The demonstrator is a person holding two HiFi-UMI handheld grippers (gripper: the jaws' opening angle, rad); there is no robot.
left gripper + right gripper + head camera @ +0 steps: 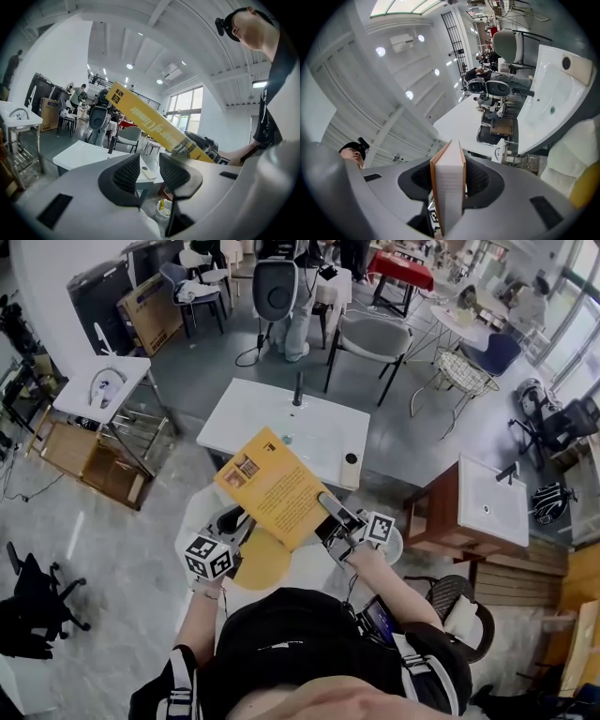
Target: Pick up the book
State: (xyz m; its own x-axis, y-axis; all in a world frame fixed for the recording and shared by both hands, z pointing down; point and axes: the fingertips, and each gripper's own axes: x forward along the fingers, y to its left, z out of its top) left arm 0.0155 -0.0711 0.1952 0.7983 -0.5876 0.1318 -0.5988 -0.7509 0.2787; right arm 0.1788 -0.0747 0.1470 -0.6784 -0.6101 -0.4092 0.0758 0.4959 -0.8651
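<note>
Grey left gripper (149,165): low at my left, jaws spread, nothing between the pads. In the head view it sits just under the book's near left corner. I cannot tell whether it touches the cover.
Book (274,486): one yellow-orange paperback, up in the air and tilted, front cover facing me. It is clear of the round table (305,568) below. In the head view its far corner overlaps the white sink table (246,413).
Right gripper (449,178): pinching the book at its near right edge. Both covers are squeezed between the pads, and the white page block faces that camera.
Task state: I judge the pick-up done, with one gripper carrying the book alone.
Risk, swivel: the grip is on one edge only and most of the book hangs out to the left of the pads. I expect that weight could turn it in the pinch or drag it out.
Risk, splay: nothing holds the free side shut, so the covers could fan open and loosen the hold.
Risk, knock: my empty left jaws are close under the corner, and a careless lift there could tip the book.
Count, books: one.
Count, grippers: two, one loaded and one empty.
Count, tables named: two.
</note>
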